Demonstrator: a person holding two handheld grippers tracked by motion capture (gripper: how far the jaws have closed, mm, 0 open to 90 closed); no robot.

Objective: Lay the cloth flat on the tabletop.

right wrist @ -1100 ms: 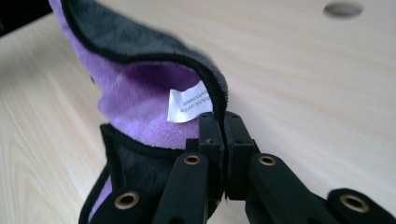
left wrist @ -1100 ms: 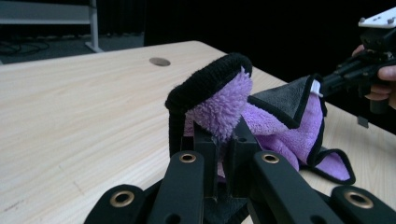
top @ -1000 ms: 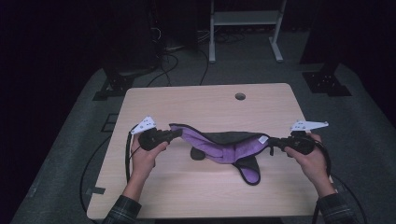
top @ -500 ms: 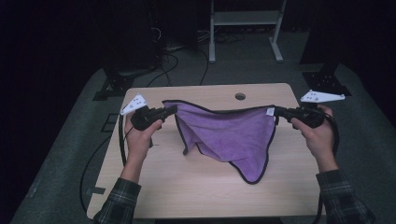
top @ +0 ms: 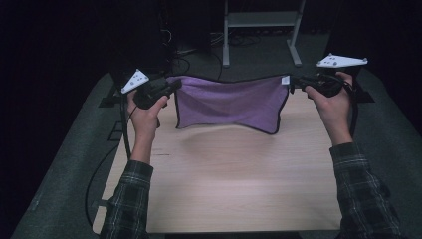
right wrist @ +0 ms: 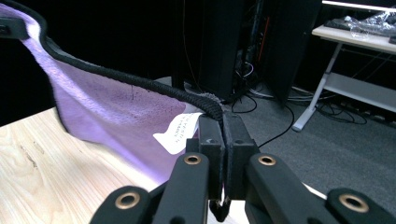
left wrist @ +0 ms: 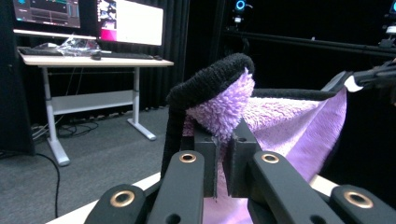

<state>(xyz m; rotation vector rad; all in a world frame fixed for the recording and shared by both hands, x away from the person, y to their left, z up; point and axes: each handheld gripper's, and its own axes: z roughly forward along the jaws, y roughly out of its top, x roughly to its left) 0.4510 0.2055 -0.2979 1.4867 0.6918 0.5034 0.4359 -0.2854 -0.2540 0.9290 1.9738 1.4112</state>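
My left gripper [left wrist: 223,161] pinches one top corner of the purple cloth [top: 230,102], jaws clamped tight on its black hem; my right gripper [right wrist: 224,154] clamps the opposite corner beside the white label [right wrist: 180,133]. The cloth hangs stretched between them above the far half of the wooden table [top: 234,189]. Only a thin bit of hem sits in the right jaws, so pulling harder apart could slip it free and drop that side.

Dark room, grey carpet floor [top: 74,164]; white-legged desk [left wrist: 93,60] (lit monitors [left wrist: 130,21] on top), black curtains [left wrist: 173,56].
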